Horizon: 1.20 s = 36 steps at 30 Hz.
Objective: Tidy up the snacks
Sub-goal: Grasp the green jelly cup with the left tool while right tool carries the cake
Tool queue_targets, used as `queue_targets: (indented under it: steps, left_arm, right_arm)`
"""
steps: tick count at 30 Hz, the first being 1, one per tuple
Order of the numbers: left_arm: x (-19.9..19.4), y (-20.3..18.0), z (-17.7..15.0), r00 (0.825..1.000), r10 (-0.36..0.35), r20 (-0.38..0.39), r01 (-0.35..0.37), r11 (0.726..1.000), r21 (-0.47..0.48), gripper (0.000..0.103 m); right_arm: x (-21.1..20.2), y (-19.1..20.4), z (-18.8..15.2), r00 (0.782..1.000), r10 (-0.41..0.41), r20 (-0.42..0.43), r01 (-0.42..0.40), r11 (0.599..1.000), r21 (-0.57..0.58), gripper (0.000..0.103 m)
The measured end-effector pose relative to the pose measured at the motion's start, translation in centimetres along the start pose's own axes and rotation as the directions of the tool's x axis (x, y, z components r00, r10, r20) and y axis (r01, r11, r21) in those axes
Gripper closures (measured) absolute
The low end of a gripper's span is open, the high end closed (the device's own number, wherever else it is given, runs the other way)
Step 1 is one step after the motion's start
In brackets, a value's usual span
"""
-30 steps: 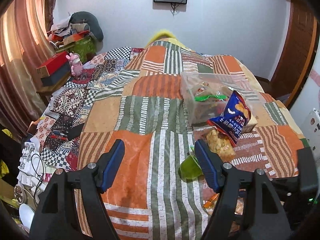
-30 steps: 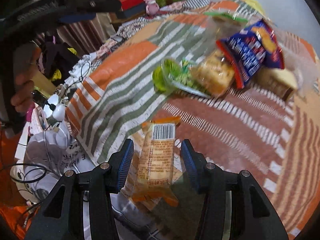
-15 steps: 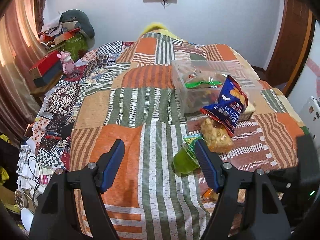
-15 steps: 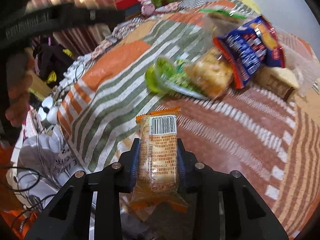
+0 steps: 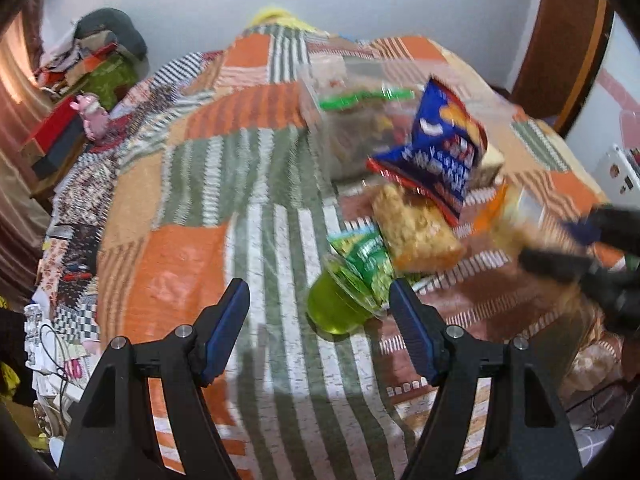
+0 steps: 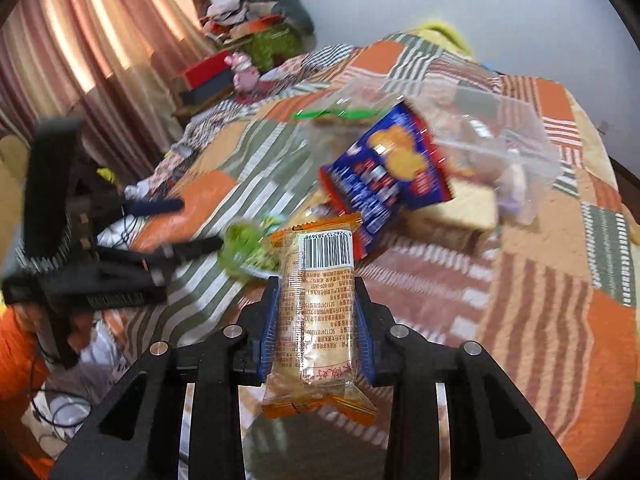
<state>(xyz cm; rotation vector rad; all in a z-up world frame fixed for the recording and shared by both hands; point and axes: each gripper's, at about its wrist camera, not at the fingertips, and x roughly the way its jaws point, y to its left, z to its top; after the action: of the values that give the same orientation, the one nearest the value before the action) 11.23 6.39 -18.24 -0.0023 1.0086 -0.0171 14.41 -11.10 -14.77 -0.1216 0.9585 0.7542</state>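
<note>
Orange-wrapped snack pack (image 6: 316, 312) clamped in right gripper (image 6: 316, 320) at lower centre, left gripper (image 5: 320, 320) spread apart, clear bin (image 5: 360, 120) upper centre holding blurred snacks, blue chip bag (image 5: 436, 156) leaning against it.

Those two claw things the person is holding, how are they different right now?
The right claw is shut on the orange snack packet and holds it above the quilt; the left claw is open and holds nothing. The right claw's fingers press the packet's sides, while the left claw's fingers stand wide apart with the green jelly cup lying between them, untouched. Both have black frames and blue pads.
</note>
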Motion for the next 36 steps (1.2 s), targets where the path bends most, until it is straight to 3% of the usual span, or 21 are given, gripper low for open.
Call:
queue_targets:
  steps: [10, 12, 15, 21, 26, 36]
  left_arm:
    - [4.2, -0.4, -0.5, 0.996, -0.035, -0.078, 0.037, 0.999, 0.021, 0.031]
    - [4.7, -0.3, -0.5, 0.997, -0.033, -0.075, 0.034, 0.999, 0.02, 0.034]
    - [6.0, -0.3, -0.6, 0.994, -0.041, -0.101, 0.042, 0.999, 0.015, 0.05]
    - [5.8, 0.2, -0.4, 0.996, -0.057, -0.071, 0.056, 0.998, -0.014, 0.058]
    - [4.4, 1.5, -0.4, 0.998, -0.028, -0.049, 0.026, 0.999, -0.037, 0.063]
    - [0.8, 2.7, 1.4, 0.999, 0.004, 0.05, 0.0, 0.998, -0.069, 0.063]
  right_arm:
    - [-0.2, -1.2, 1.2, 0.999, -0.005, 0.032, 0.004, 0.999, 0.036, 0.073]
    - [-0.4, -1.4, 1.0, 0.999, -0.005, 0.033, 0.003, 0.999, 0.036, 0.073]
    - [-0.4, -1.6, 1.0, 0.999, -0.003, 0.035, 0.001, 0.999, 0.042, 0.073]
    - [-0.9, -2.3, 1.3, 0.999, -0.006, 0.05, 0.003, 0.998, 0.058, 0.073]
    - [-1.9, -3.0, 1.6, 0.997, -0.021, 0.08, 0.016, 0.998, 0.068, 0.073]
    - [-4.5, -5.0, 2.3, 0.986, -0.07, 0.151, 0.052, 0.991, 0.122, 0.073]
